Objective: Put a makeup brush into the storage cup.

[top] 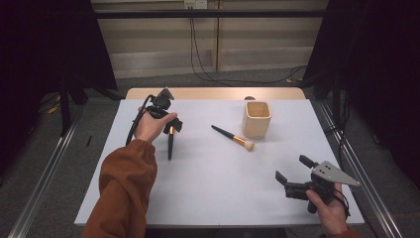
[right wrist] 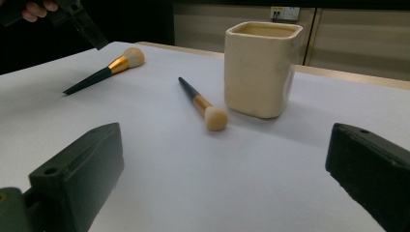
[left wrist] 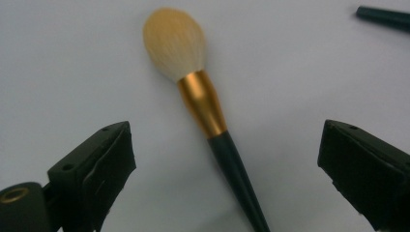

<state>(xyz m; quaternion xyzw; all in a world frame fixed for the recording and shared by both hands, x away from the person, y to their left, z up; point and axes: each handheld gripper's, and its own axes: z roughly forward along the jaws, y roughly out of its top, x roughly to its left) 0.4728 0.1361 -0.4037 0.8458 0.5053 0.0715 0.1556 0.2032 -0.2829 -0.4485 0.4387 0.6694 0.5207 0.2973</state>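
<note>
Hovering over the brush (left wrist: 203, 104), left gripper (left wrist: 227, 169) fingers spread wide, empty; right gripper (top: 297, 176) likewise, near table's edge (top: 223, 224).

Dim room, dark edges; table (top: 213, 188) evenly lit, soft shadows; close gripper views slightly blurred.

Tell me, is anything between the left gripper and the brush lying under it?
Nothing visible. The left gripper hangs open over the dark-handled, gold-collared brush, which lies alone on the white table.
</note>
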